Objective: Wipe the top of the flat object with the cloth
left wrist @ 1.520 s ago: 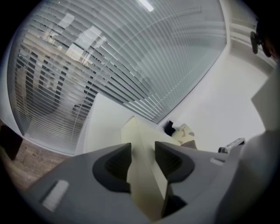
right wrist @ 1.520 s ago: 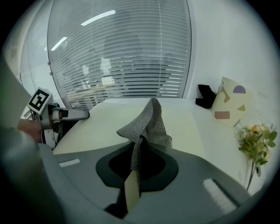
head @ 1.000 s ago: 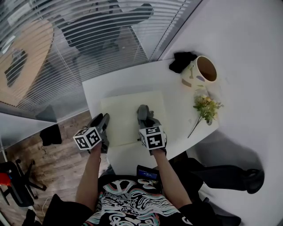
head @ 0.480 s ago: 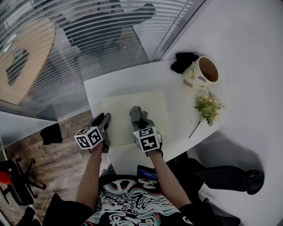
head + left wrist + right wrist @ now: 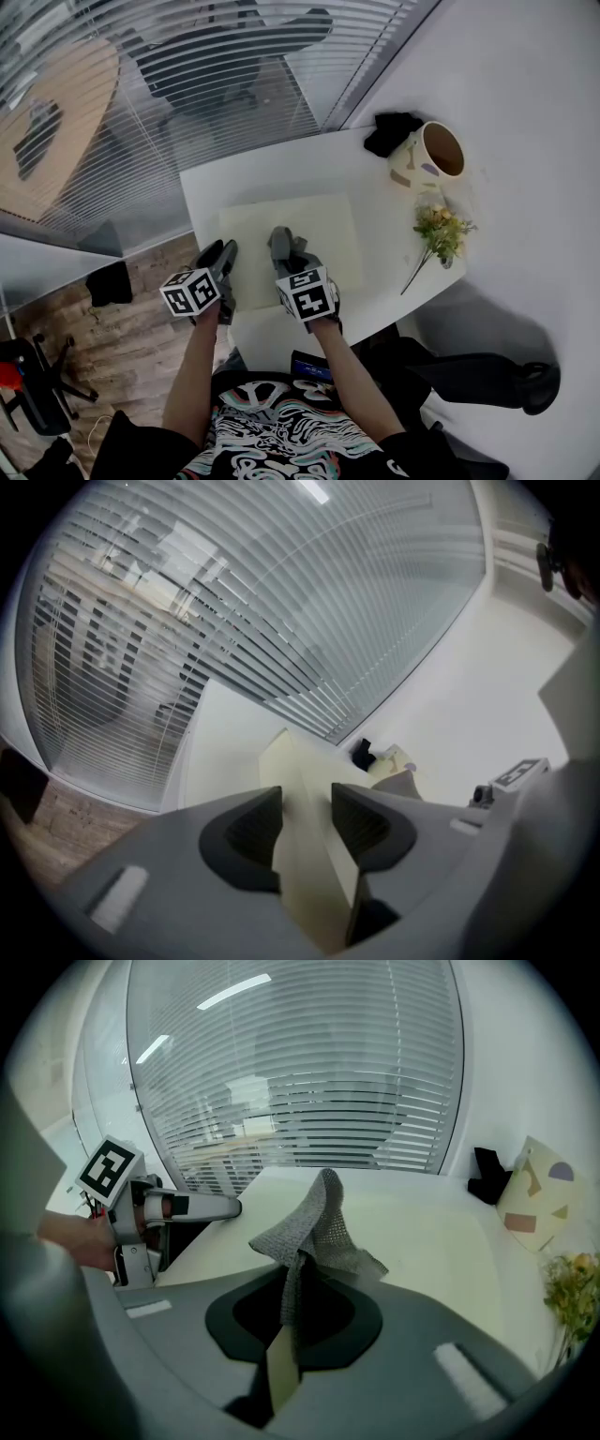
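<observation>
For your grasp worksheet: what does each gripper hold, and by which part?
Left gripper clamps the flat board by its edge; right gripper pinches the grey cloth by a bunched end.

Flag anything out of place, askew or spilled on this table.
The small bunch of yellow flowers lies loose on the white table, beside the cream patterned cup rather than in it. Nothing looks spilled or broken. The pale yellow flat board lies flat, its edge in the left gripper.
</observation>
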A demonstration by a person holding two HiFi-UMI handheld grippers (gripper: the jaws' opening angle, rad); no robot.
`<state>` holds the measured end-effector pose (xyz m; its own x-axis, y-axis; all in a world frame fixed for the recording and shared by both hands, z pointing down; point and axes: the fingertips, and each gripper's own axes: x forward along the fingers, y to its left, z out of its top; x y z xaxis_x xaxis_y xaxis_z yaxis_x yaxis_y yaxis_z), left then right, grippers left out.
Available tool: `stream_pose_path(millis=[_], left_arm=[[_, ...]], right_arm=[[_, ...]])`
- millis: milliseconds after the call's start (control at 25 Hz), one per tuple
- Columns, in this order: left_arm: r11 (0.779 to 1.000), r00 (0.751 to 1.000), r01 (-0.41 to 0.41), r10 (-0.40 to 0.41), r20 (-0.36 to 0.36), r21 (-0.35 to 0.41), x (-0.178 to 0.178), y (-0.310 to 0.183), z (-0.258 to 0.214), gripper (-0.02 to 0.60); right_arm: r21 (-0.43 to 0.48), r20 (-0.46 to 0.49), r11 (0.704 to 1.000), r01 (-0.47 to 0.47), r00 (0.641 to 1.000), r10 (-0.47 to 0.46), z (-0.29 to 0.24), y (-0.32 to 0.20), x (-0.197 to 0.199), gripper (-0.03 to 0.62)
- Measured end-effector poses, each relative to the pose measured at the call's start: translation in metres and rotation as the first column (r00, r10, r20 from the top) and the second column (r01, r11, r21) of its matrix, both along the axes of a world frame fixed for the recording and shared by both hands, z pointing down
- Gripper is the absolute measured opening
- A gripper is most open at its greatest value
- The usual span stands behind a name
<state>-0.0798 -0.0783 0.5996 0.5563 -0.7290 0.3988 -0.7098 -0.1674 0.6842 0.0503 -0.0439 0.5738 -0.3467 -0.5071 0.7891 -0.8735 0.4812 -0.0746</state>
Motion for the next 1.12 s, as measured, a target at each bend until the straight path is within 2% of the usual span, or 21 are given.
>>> stream_pose_path(millis=[200,520,1120], left_arm=[[1.0,1.0,0.001,-0.001,-0.002,0.002,0.0,0.0,0.0,0.218],[1.0,1.0,-0.001,0.001,-0.001,0.001,-0.001,0.001,0.0,0.218],[1.0,1.0,-0.001,0.001,-0.004,0.0,0.0,0.001,0.0,0.218]], right_arm=[[-0.038,0.034,0.999,0.013,0.999,-0.012,0.001,0.0,-0.011,0.012],[-0.048,0.036,0.995,0.087,0.996,-0.085,0.002,0.004,-0.031,0.012],[-0.084,0.067,0.984,0.156,0.986,-0.151,0.0,0.019,-0.062,0.012]])
